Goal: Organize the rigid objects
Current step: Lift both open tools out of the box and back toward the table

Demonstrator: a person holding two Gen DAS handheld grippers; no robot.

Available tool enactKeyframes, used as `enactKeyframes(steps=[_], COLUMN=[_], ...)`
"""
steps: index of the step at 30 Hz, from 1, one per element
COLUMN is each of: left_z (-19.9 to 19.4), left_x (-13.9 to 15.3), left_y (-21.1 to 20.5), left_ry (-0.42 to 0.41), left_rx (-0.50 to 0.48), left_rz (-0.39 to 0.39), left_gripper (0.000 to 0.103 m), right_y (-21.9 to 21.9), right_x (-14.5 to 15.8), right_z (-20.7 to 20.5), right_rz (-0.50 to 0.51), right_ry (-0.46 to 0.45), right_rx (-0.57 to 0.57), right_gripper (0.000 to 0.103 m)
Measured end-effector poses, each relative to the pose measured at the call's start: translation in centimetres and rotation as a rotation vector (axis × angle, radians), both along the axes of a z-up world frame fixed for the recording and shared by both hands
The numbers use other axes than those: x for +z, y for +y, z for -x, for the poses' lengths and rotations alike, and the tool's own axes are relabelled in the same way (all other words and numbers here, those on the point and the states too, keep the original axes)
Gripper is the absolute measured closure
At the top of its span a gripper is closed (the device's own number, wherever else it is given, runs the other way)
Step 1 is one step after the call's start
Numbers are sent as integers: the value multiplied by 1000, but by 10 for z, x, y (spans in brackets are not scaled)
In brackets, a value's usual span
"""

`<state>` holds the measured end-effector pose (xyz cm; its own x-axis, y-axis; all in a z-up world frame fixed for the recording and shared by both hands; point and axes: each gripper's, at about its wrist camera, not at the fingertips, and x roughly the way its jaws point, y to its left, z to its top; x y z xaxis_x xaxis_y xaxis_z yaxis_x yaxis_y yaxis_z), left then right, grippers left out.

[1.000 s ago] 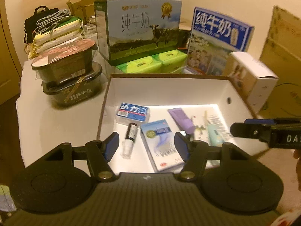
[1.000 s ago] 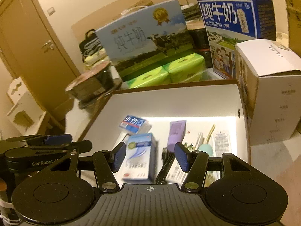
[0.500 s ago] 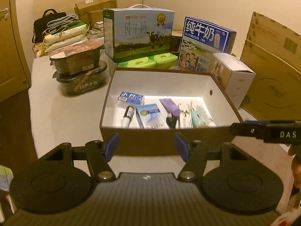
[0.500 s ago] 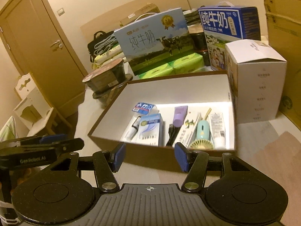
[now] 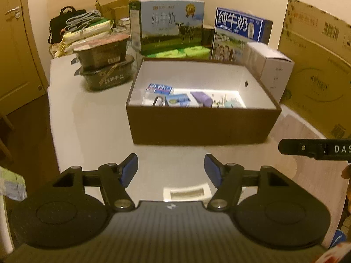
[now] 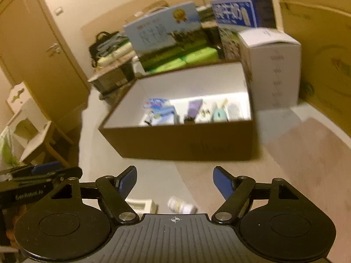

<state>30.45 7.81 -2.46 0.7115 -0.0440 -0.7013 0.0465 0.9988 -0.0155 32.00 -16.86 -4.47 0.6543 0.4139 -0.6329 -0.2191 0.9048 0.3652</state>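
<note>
A brown box (image 5: 197, 127) with a white inside stands on the table. It holds a small blue-and-white box (image 5: 159, 88), a light blue carton (image 5: 177, 99), a purple tube (image 5: 201, 98) and other small items. My left gripper (image 5: 170, 164) hovers over the bare tabletop well in front of the box, its jaws opening with nothing between them. My right gripper (image 6: 174, 175) is likewise back from the box (image 6: 179, 140), jaws opening and empty. A small white bottle (image 6: 181, 207) and a small white box (image 6: 140, 206) lie on the table just below it.
Two milk cartons (image 5: 171, 26) (image 5: 239, 35), green tissue packs (image 5: 177, 53), stacked black food bowls (image 5: 105, 65) and a white carton (image 5: 272, 70) crowd behind and beside the box. A large cardboard box (image 5: 316, 65) stands at the right. A door and a small chair (image 6: 28, 131) are at the left.
Both grippers have drawn back from above the box's inside to the table in front of it. The right gripper's jaws have spread wider. A bottle and a small box have come into view.
</note>
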Motion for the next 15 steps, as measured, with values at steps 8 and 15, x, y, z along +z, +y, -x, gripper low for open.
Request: enactKeyframes(steps=[8, 15], left_z=[23, 33], left_x=[-18, -37], left_y=[-4, -7], left_ry=[42, 87], left_rx=[27, 32], left_rz=[32, 47], left_gripper=[34, 34], right_y=[4, 11], right_x=[-15, -40], right_z=[18, 34], right_rz=[38, 134], right_ry=[53, 62], right_rx=[-14, 24], right_gripper=[25, 25])
